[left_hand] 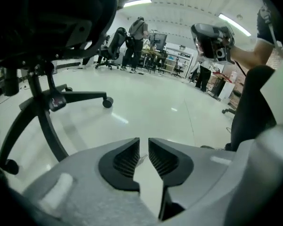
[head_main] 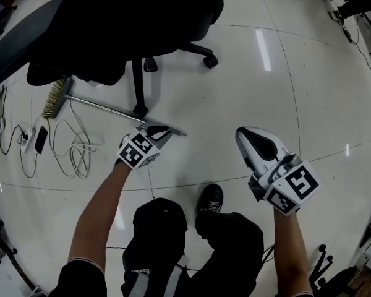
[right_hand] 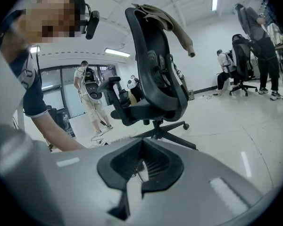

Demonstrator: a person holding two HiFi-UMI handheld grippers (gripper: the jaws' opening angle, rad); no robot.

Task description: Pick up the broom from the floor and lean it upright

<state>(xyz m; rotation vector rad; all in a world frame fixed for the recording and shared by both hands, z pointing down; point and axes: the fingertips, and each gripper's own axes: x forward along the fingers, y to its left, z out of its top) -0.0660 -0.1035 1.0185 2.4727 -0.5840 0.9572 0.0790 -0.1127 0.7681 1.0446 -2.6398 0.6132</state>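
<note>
You are standing in a big open-plan lab that is doubling as an office. A glossy, pale tiled floor (head_main: 247,85) is stretching away on every side, and strip lights (left_hand: 137,3) are glowing along the ceiling. A black swivel office chair (head_main: 130,17) on castors is sitting right in front of you, and more chairs (right_hand: 243,62) are standing farther off. Benches carrying monitors (left_hand: 158,40) and other gear are lining the far side, where other people (left_hand: 137,34) are standing. Loose white cables (head_main: 74,153) and a power strip (head_main: 28,138) are lying on the floor, and dark-framed glass panels (right_hand: 61,86) are closing off one wall.
</note>
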